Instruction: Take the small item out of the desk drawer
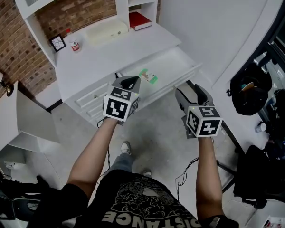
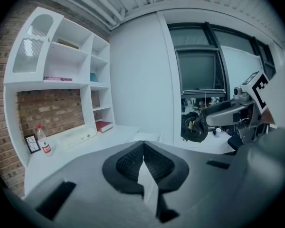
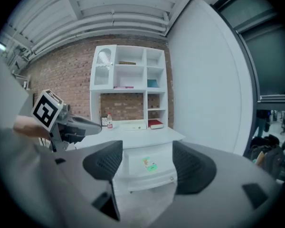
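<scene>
The white desk (image 1: 114, 51) has its drawer (image 1: 180, 61) pulled out. A small green and white item (image 1: 148, 76) lies flat inside it, at the left part; in the right gripper view the item (image 3: 150, 164) shows between the jaws, far ahead. My left gripper (image 1: 130, 80) hovers in front of the drawer, just left of the item, its pads (image 2: 133, 160) pressed together with nothing between them. My right gripper (image 1: 187, 86) hangs off the drawer's right front corner. Its jaws (image 3: 147, 148) stand wide apart and empty.
On the desk top stand a bottle (image 1: 74, 42), a small clock (image 1: 58, 42), a white box (image 1: 107, 31) and a red book (image 1: 139, 20). Shelves rise above against a brick wall. A white cabinet door (image 1: 19, 122) juts at left; a black bag (image 1: 251, 91) sits at right.
</scene>
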Demonstrator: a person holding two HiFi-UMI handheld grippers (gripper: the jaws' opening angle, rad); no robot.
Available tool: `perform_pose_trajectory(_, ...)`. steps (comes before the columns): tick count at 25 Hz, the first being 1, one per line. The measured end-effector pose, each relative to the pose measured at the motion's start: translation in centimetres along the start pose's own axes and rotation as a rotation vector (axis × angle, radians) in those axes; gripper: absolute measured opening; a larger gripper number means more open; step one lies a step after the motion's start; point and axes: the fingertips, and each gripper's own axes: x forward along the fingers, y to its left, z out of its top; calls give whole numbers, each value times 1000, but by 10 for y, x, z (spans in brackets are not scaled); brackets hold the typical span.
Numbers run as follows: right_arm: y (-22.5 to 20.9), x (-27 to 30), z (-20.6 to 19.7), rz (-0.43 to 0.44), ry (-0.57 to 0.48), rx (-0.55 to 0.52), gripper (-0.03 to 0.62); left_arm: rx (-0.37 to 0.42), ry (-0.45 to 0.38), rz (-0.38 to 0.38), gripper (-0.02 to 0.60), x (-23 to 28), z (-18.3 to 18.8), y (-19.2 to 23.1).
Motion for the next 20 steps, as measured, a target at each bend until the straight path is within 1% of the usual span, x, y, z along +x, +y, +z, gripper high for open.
perform_pose_trajectory(4, 11, 38, 2, 35, 13, -8, 314, -20, -2, 29, 8, 12, -1, 35)
perform_pose_trajectory(8, 18, 87, 9, 56, 23, -22, 319, -35, -11, 35, 8, 38, -1, 73)
perform_pose_trajectory(10, 22, 117, 15, 65, 28, -27, 322, -41, -11, 37, 9, 53, -1, 97)
perform_pose_trajectory(14, 29, 174, 24, 73, 51, -21, 325, -31, 2, 44, 8, 79, 2, 148)
perform_pose_trajectory(20, 36, 248, 38, 83, 94, -29, 334, -69, 5, 40, 9, 116, 3, 216)
